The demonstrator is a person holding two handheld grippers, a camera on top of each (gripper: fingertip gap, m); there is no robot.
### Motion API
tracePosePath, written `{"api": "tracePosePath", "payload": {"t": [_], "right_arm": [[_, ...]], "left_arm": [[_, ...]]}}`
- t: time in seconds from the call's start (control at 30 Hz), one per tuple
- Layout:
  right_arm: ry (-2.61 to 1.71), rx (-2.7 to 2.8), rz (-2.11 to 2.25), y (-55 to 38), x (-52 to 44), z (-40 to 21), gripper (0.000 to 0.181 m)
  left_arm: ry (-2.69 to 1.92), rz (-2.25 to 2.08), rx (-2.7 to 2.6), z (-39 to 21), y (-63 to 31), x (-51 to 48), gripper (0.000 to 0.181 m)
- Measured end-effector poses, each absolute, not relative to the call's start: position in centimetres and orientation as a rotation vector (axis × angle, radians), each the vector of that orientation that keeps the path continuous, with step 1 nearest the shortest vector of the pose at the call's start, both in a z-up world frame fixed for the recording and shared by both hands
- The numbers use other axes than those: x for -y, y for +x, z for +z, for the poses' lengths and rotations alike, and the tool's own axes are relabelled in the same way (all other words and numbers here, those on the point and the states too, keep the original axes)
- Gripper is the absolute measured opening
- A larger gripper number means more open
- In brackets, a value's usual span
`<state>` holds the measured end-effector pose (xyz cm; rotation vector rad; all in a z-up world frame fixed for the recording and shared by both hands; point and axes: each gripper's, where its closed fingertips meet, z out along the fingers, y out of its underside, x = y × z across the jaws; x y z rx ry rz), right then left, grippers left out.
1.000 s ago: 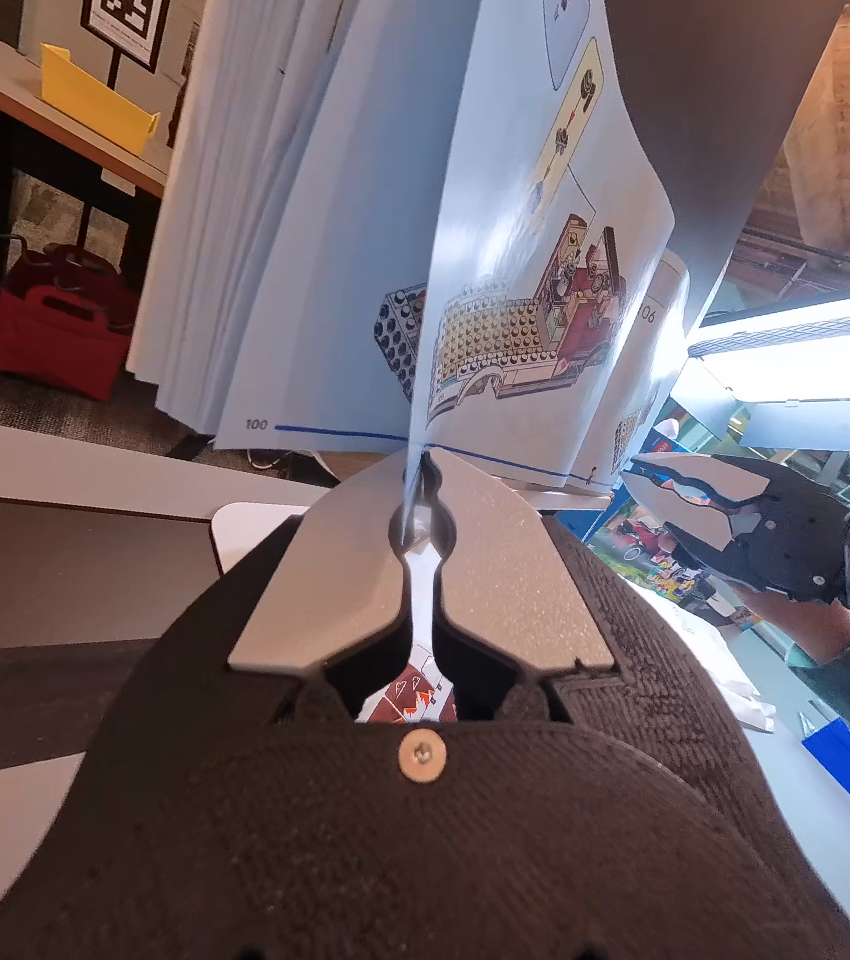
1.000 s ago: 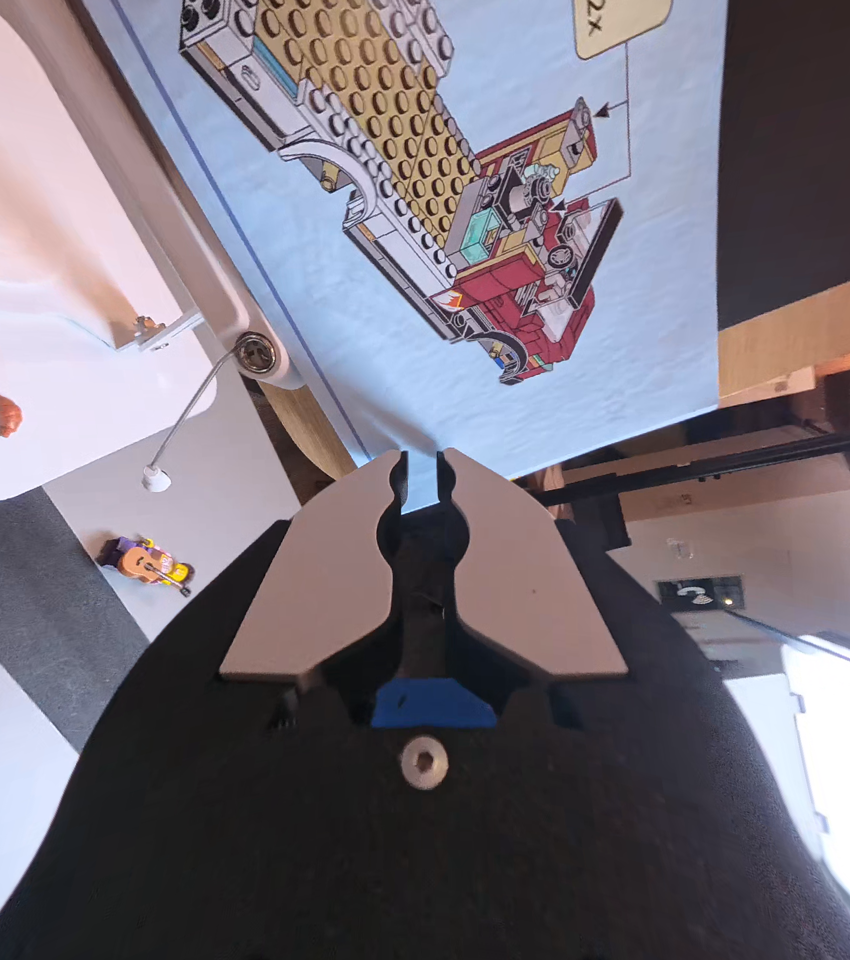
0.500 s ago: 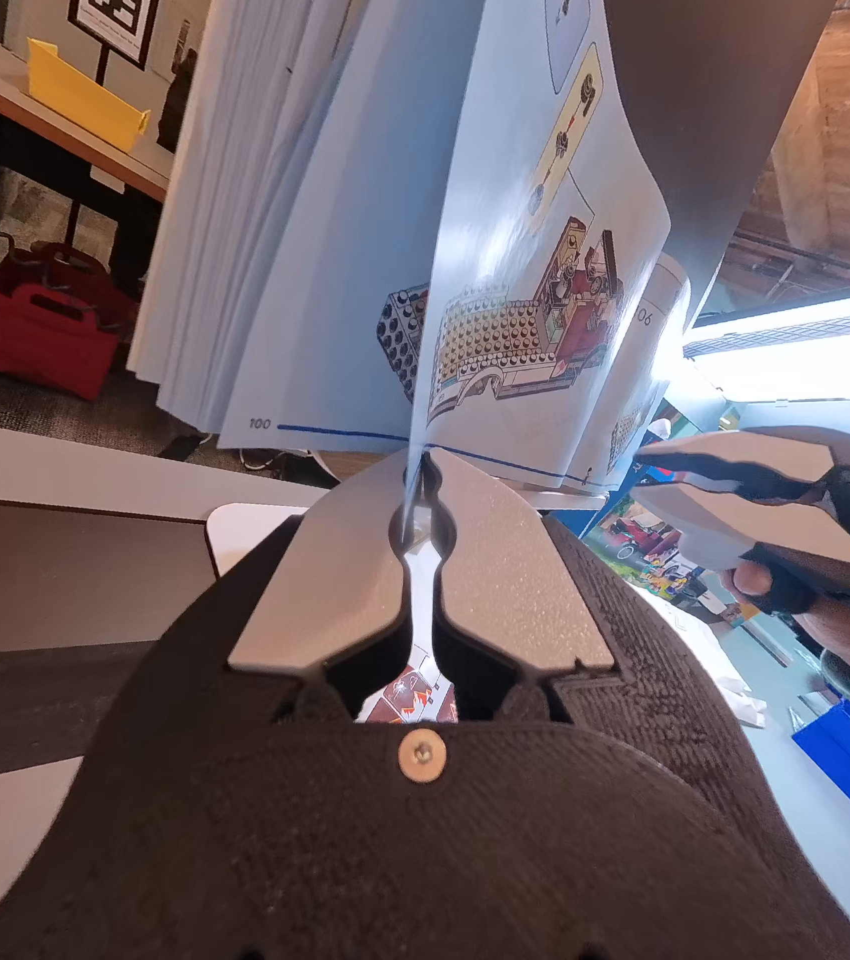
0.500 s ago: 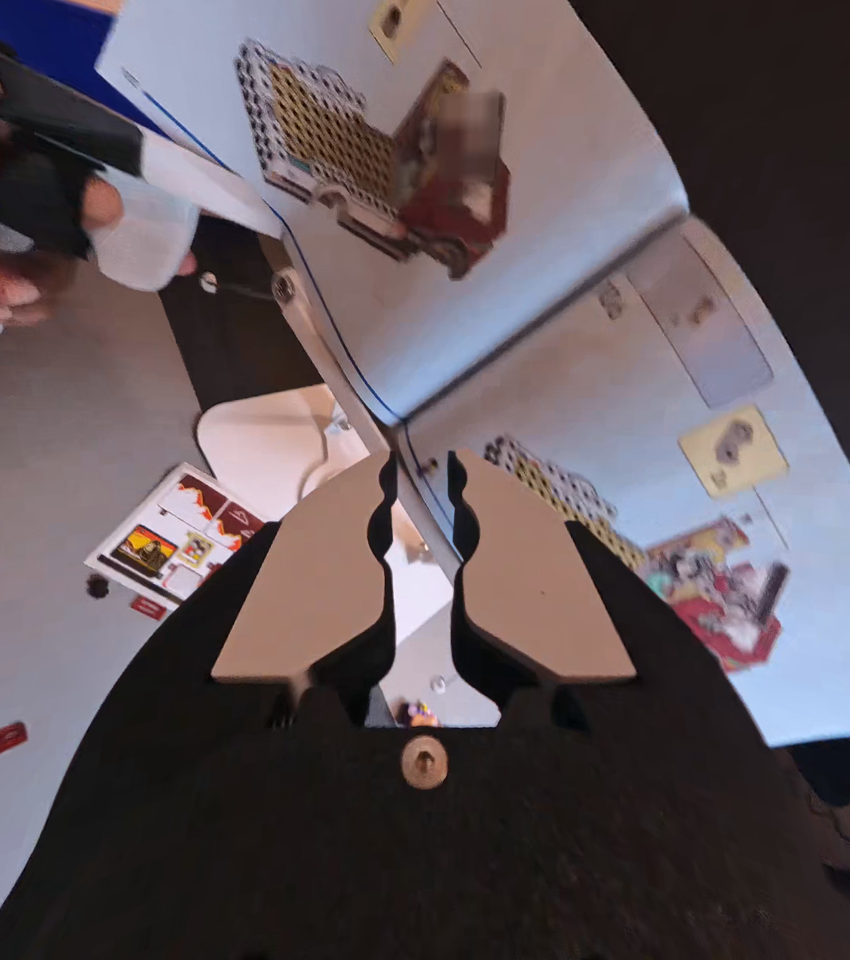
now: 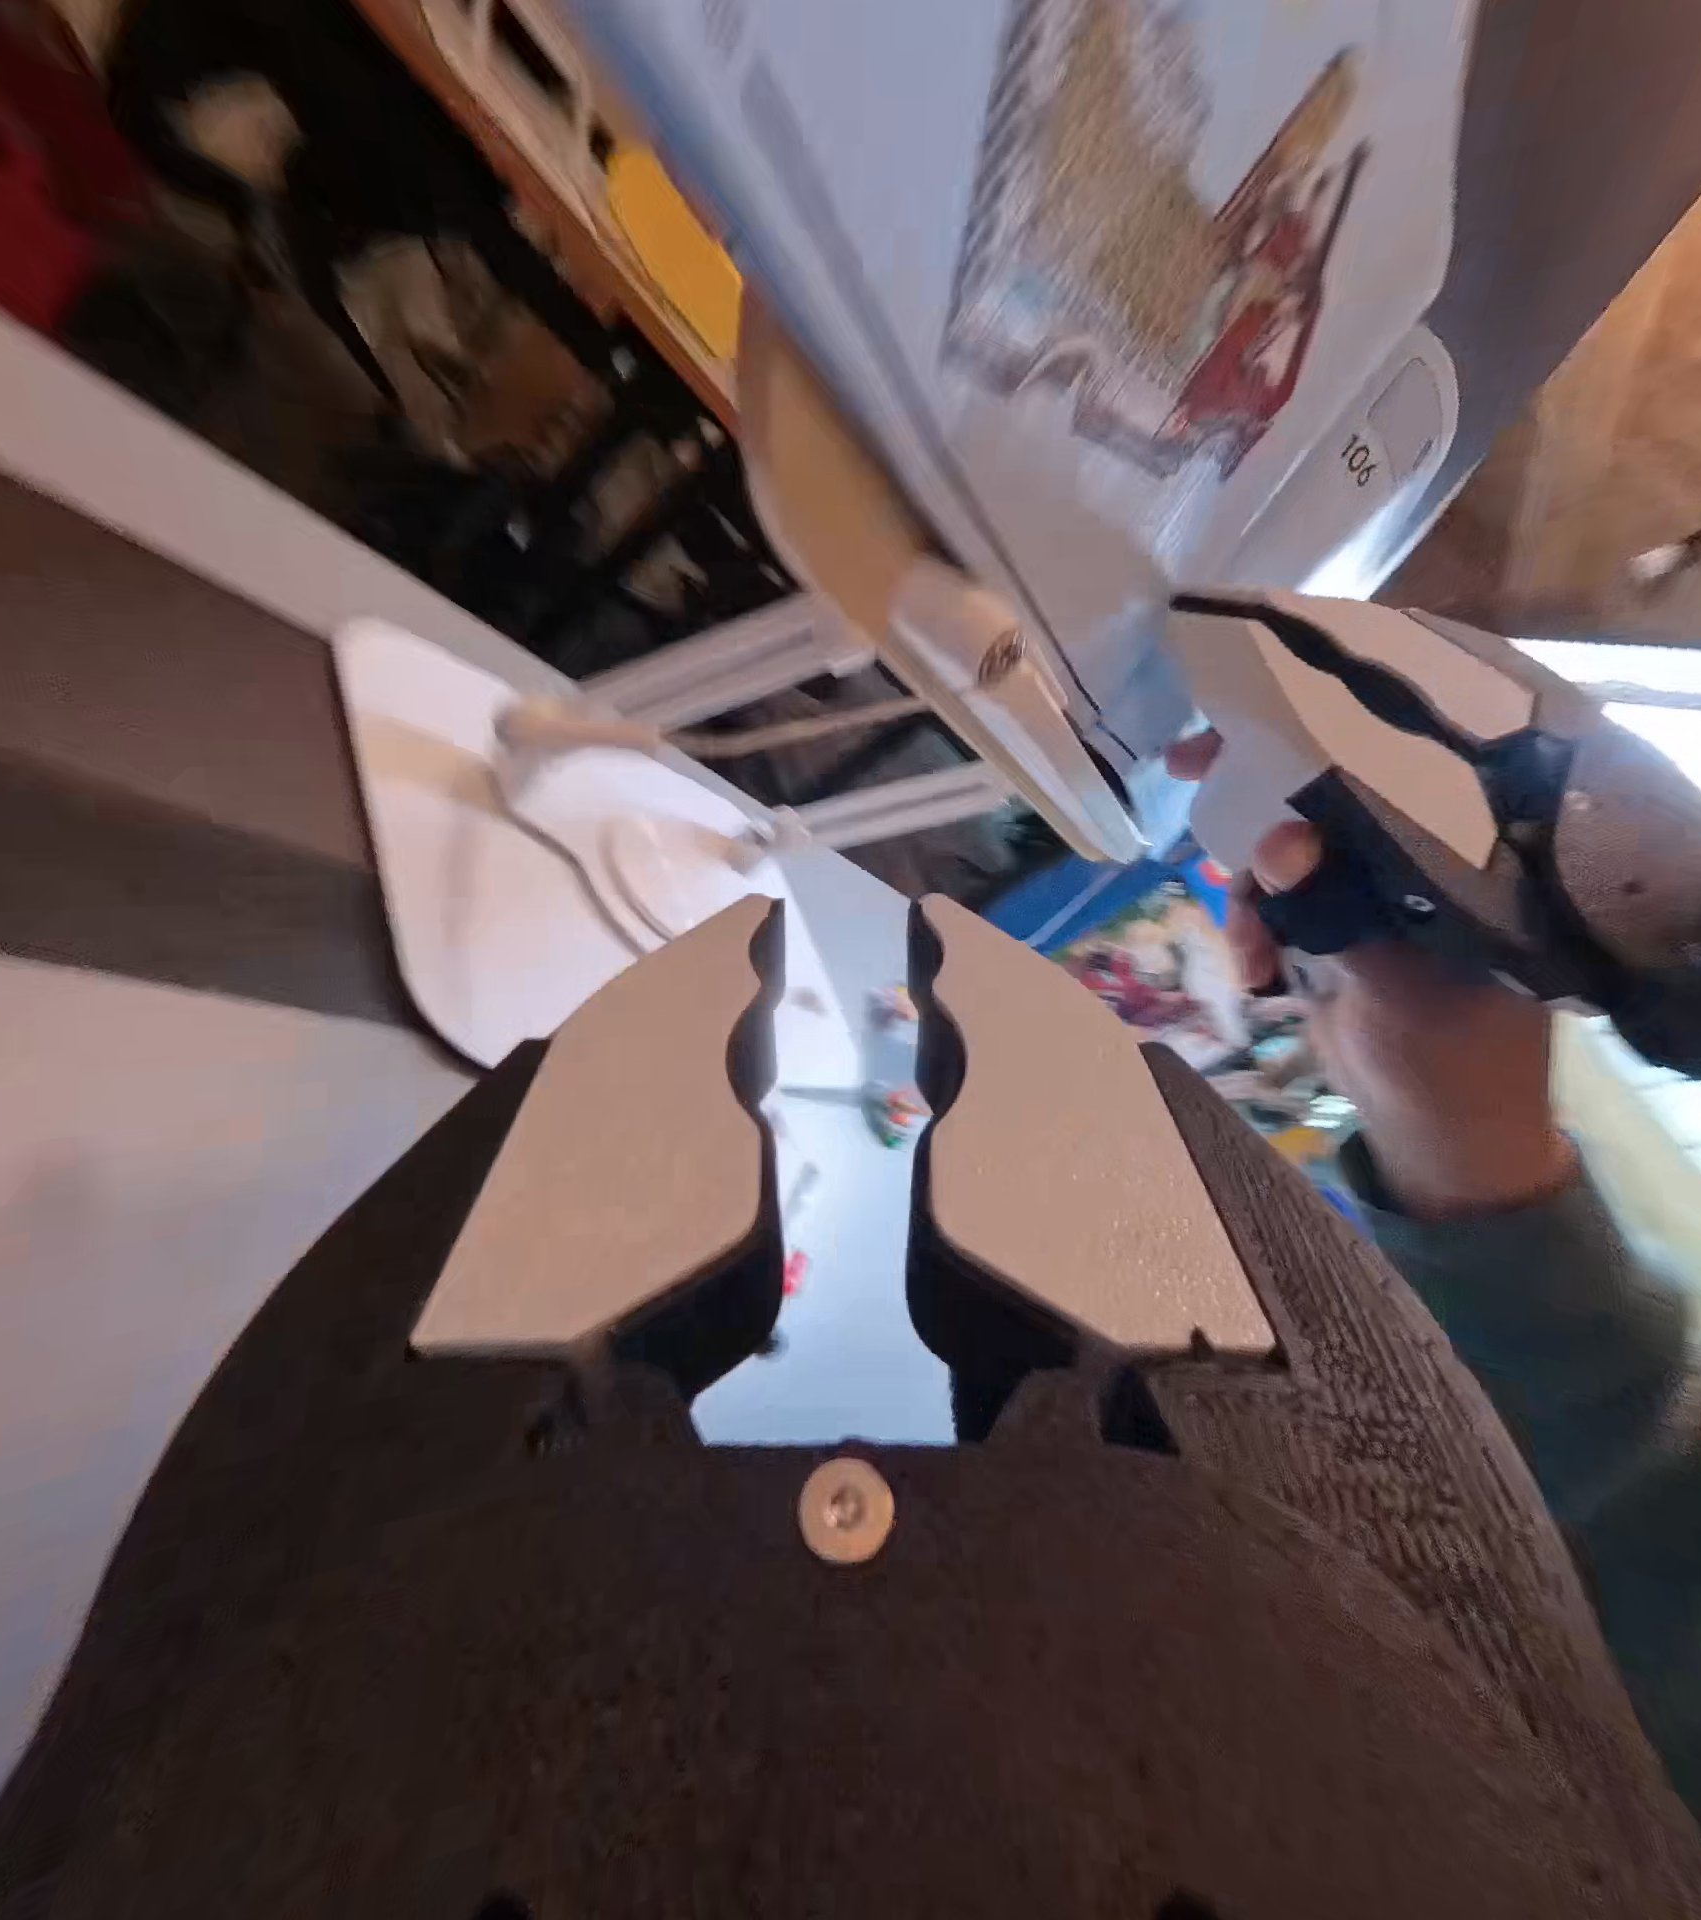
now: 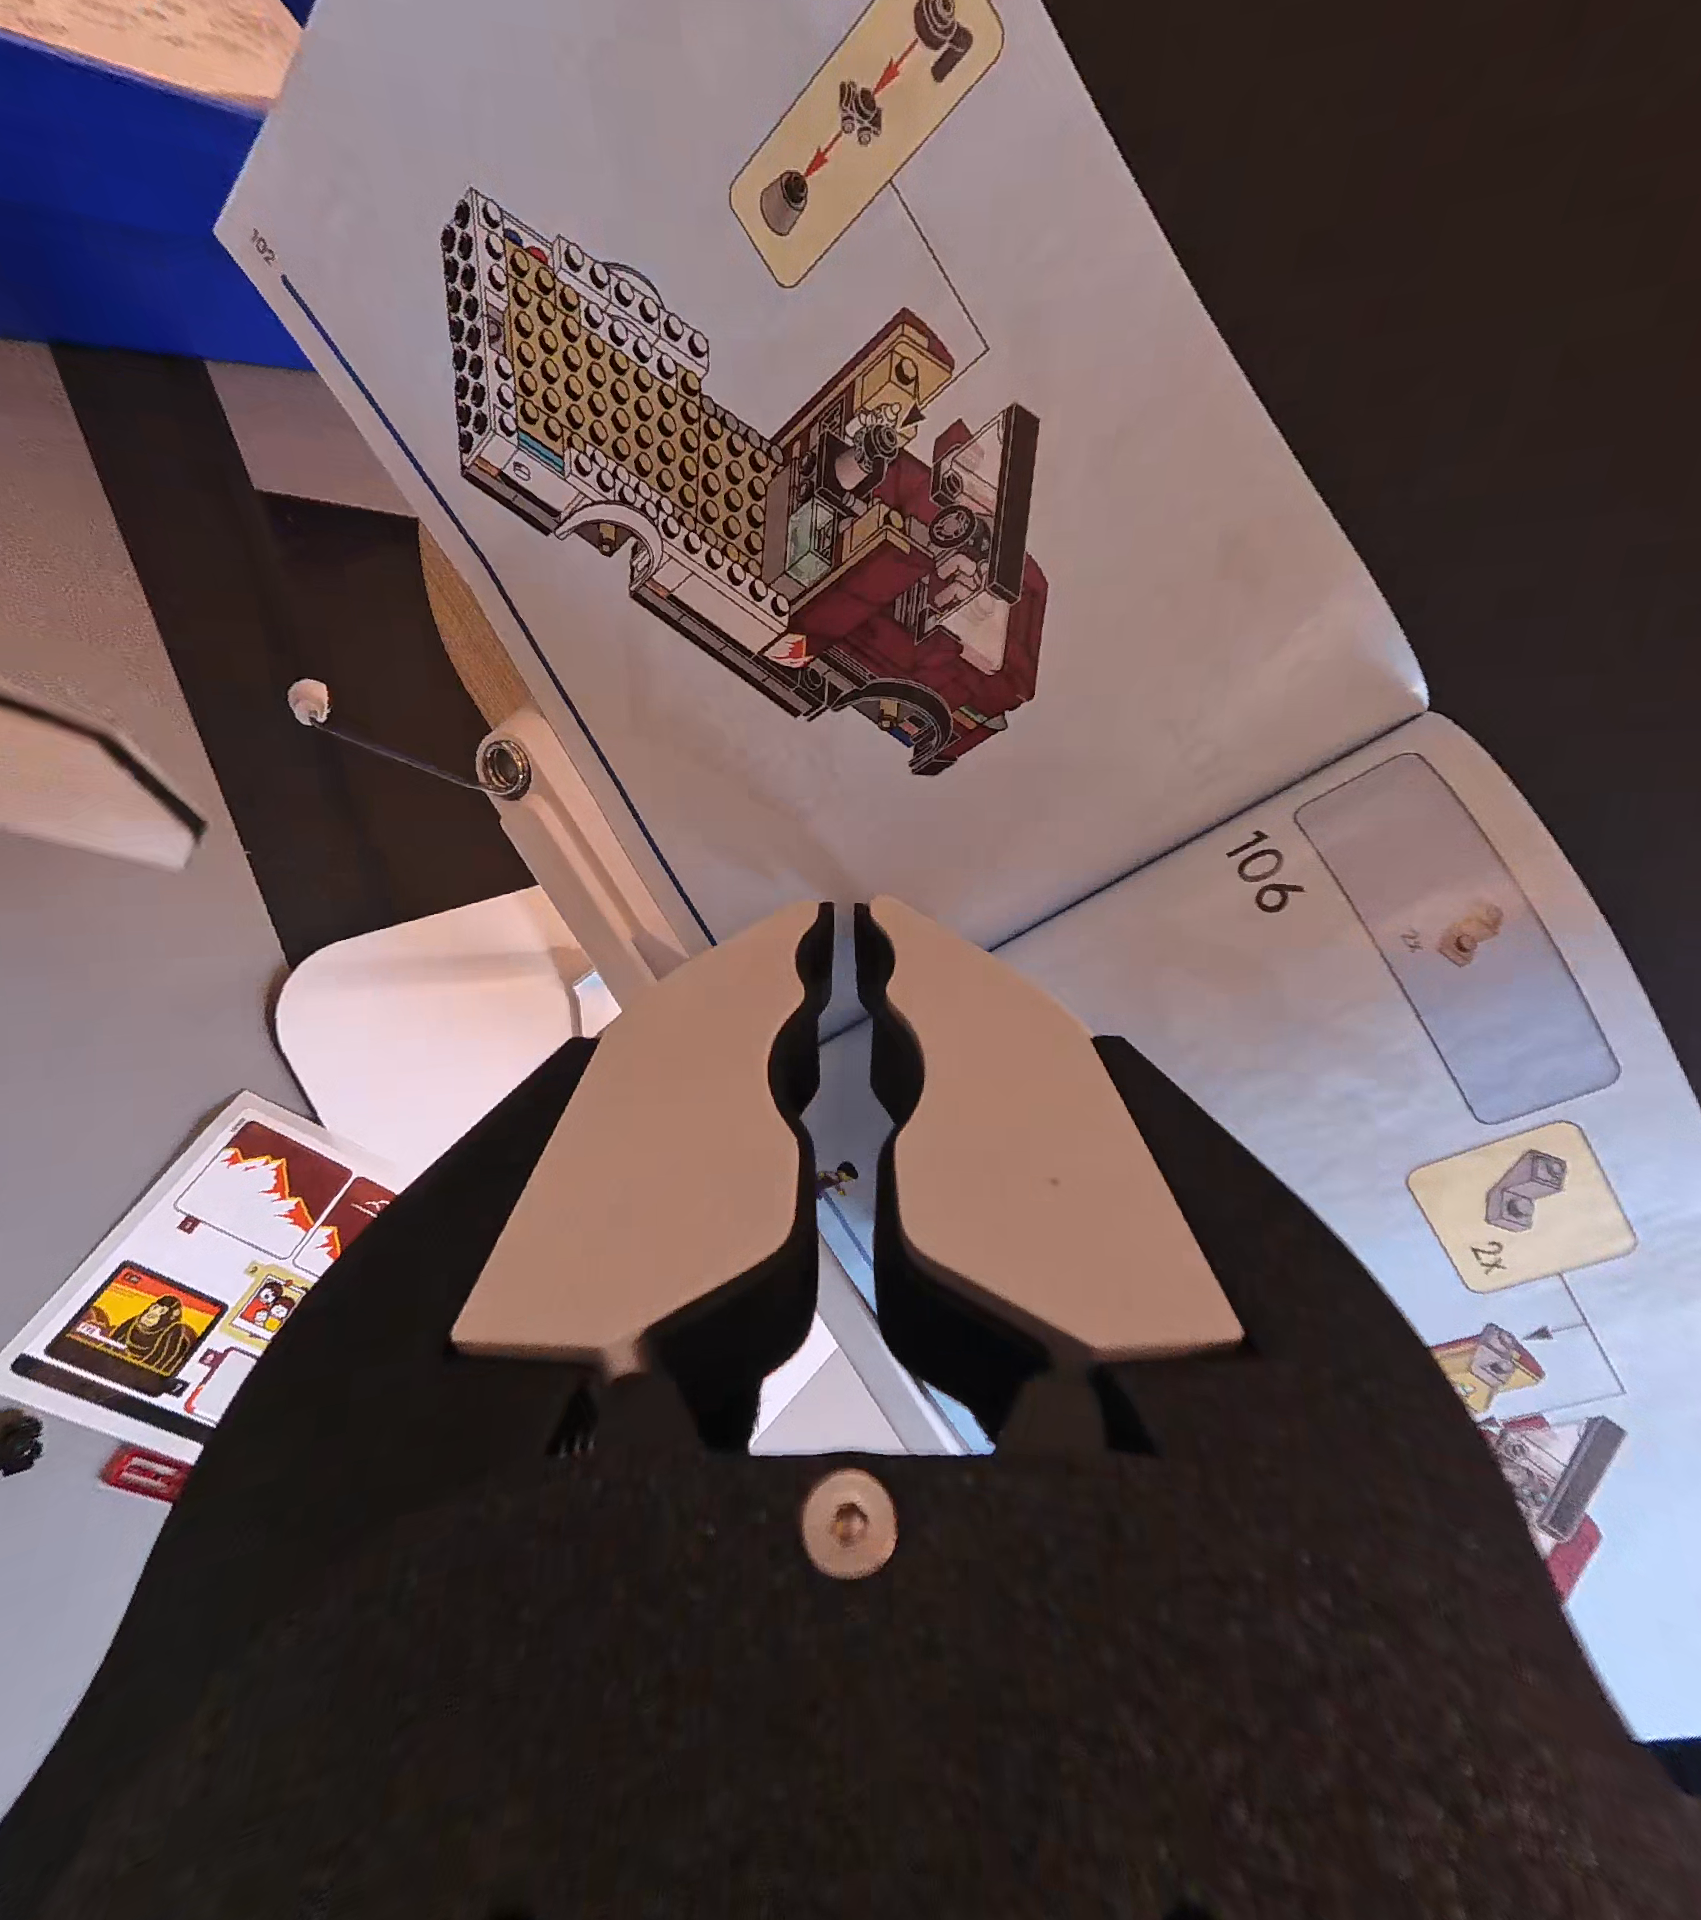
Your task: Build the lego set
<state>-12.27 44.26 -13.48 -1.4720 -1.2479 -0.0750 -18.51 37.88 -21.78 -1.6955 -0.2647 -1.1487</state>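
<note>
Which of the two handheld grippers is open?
The left gripper, whose fingers show a clear gap; the right gripper has its fingers almost together at the instruction booklet.

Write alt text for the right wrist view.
The right gripper, its jaws nearly closed, points at an open instruction booklet propped on a white stand, showing a drawing of a partly built truck. A sticker sheet lies on the table at lower left.

Numerals on instruction booklet (image 6: 1189,343) pages
</note>
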Motion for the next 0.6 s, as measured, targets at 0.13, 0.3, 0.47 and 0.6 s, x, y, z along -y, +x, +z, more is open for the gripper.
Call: {"api": "tracePosePath", "payload": {"t": [0.13, 0.3, 0.47, 0.6], "right_arm": [[-1.479, 1.248, -0.054, -12.2, -44.3, -13.4, 0.002], [-1.497, 1.252, -0.032, -12.2, -44.3, -13.4, 0.002], [-1.512, 1.243, -0.01, -12.3, -44.5, -13.4, 0.0], [-1.53, 1.229, 0.027, -12.4, -44.6, -13.5, 0.0]], "left_arm": [[-1.516, -1.463, 0.501, -21.8, -17.8, -39.6, 0.039], [-1.23, -1.455, 0.697, -20.6, -21.6, -41.5, 0.008], [-1.252, -1.18, 0.454, -15.5, -22.0, -40.0, 0.003], [-1.438, -0.807, 0.12, -12.7, -19.6, -40.3, 0.001]]}}
